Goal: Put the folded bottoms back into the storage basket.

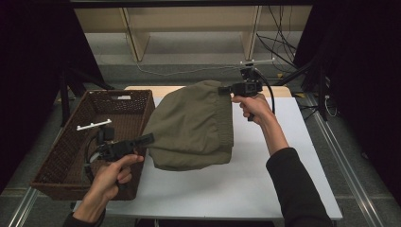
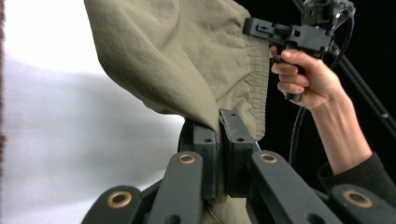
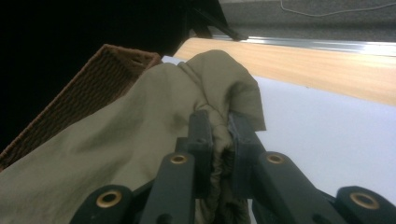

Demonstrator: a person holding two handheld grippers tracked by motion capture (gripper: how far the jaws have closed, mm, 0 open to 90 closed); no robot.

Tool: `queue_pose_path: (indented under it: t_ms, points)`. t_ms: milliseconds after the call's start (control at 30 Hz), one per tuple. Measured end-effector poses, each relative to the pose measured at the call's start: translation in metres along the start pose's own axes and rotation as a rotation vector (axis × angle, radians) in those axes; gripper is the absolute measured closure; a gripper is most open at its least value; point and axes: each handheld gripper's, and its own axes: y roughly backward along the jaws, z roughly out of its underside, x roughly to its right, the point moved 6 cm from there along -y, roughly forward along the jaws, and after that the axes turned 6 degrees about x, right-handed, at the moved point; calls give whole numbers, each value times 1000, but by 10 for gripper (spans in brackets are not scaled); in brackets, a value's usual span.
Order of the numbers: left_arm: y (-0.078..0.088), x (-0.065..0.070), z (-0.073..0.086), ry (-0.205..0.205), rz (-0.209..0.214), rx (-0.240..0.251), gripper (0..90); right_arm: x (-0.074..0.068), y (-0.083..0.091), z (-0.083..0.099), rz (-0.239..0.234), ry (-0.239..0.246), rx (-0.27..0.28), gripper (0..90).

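Now, cloth (image 1: 194,125): olive garment, lifted over the table's left half, stretched between both grippers, lower fold apparently just brushing the top, hard to tell from above.
Waistband: gathered elastic edge, seen in the left gripper view running down toward the jaws.
Left gripper (image 1: 150,138): clenched on the near left edge, fabric pinched between the pads (image 2: 205,140).
Right gripper (image 1: 221,89): clamped on a bunched far corner, raised above the table's far edge.
Table (image 1: 265,170): white, with a wooden strip along the far side.
Basket (image 1: 71,156): brown wicker, at the table's left edge, just beside the cloth.
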Motion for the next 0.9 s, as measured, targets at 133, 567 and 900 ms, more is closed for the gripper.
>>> queue_pose_path:
  t_ms: [133,567,900]
  points:
    - [11,-5,-12,12,-4,37,851,-11,-7,-8,-8,16,6,823]
    - [31,-9,-29,27,10,78,850,-33,-20,-21,-24,36,7,823]
    - [51,-18,-44,36,26,98,850,-50,-35,-29,-39,45,8,823]
